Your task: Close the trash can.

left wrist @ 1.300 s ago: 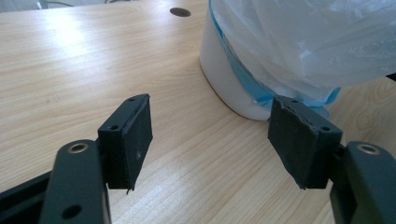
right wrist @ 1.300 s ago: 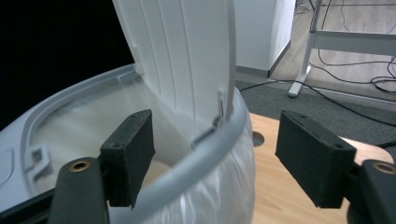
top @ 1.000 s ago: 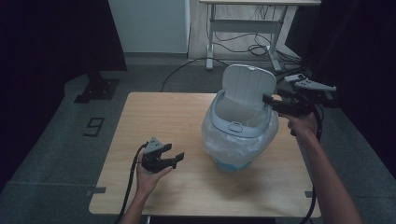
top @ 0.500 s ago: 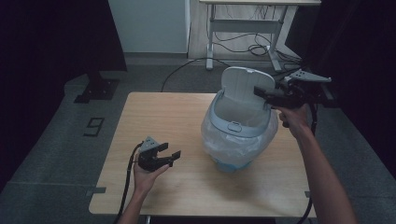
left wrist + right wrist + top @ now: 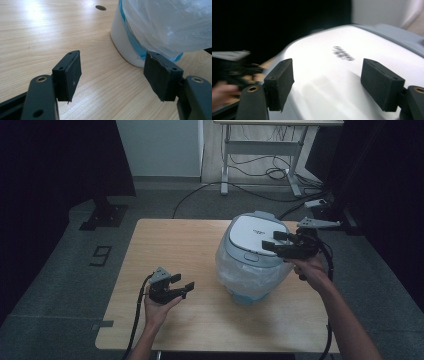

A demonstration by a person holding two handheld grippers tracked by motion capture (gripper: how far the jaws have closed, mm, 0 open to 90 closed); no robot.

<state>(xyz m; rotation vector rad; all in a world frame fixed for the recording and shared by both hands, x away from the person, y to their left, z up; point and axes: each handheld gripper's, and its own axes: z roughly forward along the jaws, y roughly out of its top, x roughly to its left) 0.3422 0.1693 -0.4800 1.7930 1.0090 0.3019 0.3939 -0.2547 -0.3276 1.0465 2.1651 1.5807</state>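
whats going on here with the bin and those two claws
A person at a wooden table works on a small lidded bin lined with a clear plastic bag. The right claw hovers open over the bin's white lid, which lies down flat; its jaws have just closed a little, nothing between them. The left claw waits open beside the bin.

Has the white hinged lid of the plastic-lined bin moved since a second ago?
Yes. The white lid stood upright before; now it lies down flat over the bin's grey rim, under the right gripper.
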